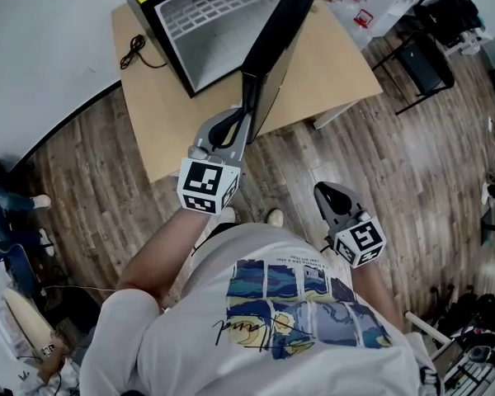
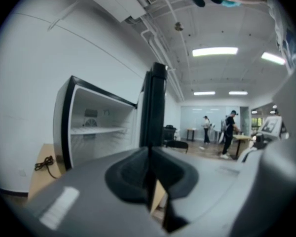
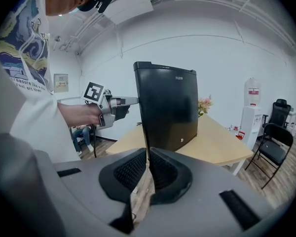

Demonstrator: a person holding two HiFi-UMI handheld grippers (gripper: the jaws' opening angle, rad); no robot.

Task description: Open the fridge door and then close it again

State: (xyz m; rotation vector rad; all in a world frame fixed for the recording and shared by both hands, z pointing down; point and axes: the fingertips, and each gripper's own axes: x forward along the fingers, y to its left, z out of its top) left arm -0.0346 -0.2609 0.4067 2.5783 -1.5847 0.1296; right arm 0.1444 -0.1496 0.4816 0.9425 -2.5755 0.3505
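Fridge door (image 1: 274,48) open on the desk (image 1: 338,73)
The left gripper (image 1: 244,120) has its fingers together against the door's free edge, and the right gripper (image 1: 326,192) is closed and empty. With no real grip, the tips could slide off as they push.

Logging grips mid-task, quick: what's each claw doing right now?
Left claw: closed on the edge of the open fridge door.
Right claw: closed, holding nothing.

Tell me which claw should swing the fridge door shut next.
Left. The left claw sits at the edge of the open fridge door, while the right claw hangs back beside the person, jaws together, empty.
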